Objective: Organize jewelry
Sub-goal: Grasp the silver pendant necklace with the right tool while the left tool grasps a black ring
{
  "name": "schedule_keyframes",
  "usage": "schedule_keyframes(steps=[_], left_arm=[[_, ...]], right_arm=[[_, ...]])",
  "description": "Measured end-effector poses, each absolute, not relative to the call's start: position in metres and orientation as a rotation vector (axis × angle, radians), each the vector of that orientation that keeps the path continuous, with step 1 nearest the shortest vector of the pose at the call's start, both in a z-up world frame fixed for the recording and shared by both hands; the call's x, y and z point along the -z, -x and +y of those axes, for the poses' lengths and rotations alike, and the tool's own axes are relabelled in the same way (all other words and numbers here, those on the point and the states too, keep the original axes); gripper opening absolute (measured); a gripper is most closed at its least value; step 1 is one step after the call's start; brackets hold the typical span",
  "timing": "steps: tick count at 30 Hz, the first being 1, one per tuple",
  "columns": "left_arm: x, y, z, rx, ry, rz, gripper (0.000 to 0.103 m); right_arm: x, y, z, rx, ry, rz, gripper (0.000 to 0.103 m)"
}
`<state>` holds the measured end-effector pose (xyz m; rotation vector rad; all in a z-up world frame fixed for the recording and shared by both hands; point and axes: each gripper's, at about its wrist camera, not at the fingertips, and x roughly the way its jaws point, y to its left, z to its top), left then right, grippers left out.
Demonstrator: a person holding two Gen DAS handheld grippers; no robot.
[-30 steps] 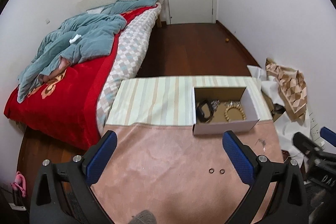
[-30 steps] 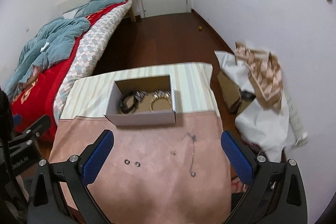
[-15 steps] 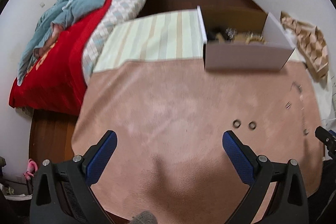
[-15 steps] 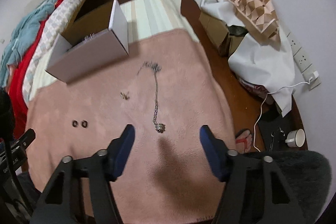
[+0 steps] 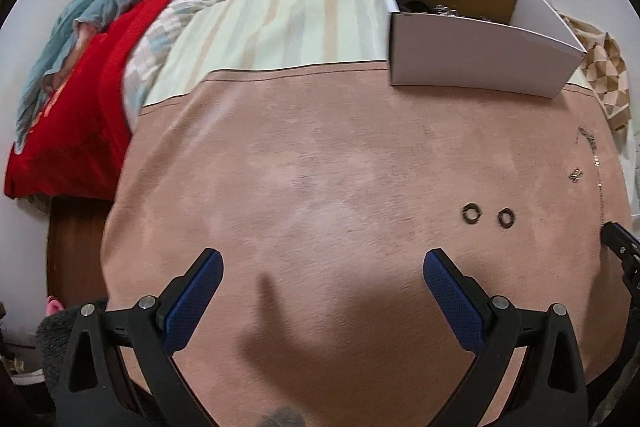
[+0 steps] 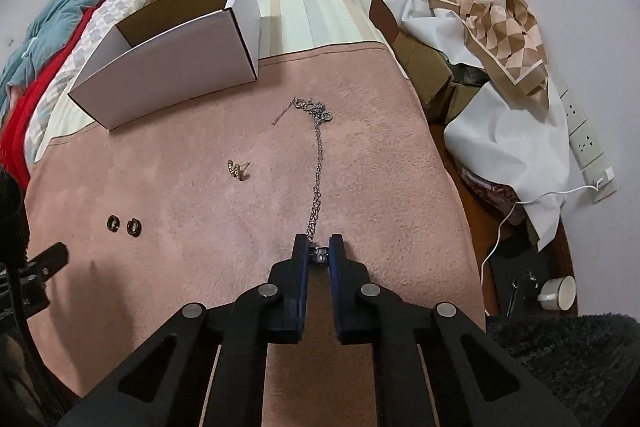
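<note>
A silver necklace chain (image 6: 318, 167) lies stretched out on the pink cloth (image 6: 180, 195), its pendant (image 6: 319, 253) at the near end. My right gripper (image 6: 319, 247) points steeply down, its jaws closing, and the pads pinch the pendant between them. A small gold earring (image 6: 238, 170) lies left of the chain, and two dark rings (image 6: 124, 224) lie further left. The white box (image 6: 172, 67) with jewelry inside stands at the back. My left gripper (image 5: 322, 267) hangs open over bare cloth, with the two rings (image 5: 488, 216) to its right.
A bed (image 5: 80, 67) with a red cover and a teal blanket runs along the left. A striped cloth (image 5: 280, 23) lies behind the pink one. To the right are piled cloths and cardboard (image 6: 492, 39), a wall socket with a cable (image 6: 588, 163), and a cup (image 6: 558, 293) on the floor.
Both grippers have sunk close to the pink cloth and tilted downward. The right jaws have gone from wide open to closed around the pendant. The left jaws have stayed open.
</note>
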<state>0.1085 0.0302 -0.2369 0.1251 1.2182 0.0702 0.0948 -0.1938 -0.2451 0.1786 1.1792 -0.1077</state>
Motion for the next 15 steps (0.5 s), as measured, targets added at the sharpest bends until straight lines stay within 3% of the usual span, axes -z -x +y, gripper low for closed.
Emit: schedule_keyframes(steps=[5,7,9,15], left_arm=[[0.244,-0.118,0.011,0.020,-0.132,1.225,0.102],[0.245,-0.121,0.001,0.056,-0.146,1.222,0.096],[0.248,-0.123,-0.008,0.084,-0.160,1.223,0.084],[0.252,-0.126,-0.025,0.131,-0.183,1.218,0.080]], right_arm=[[0.245,-0.095,-0.197,0.110,-0.191,1.181,0.010],[0.245,-0.096,-0.197,0.109,-0.196,1.183,0.010],[0.246,-0.095,-0.199,0.110,-0.198,1.184,0.010],[0.247,-0.097,-0.202,0.113,-0.211,1.186,0.010]])
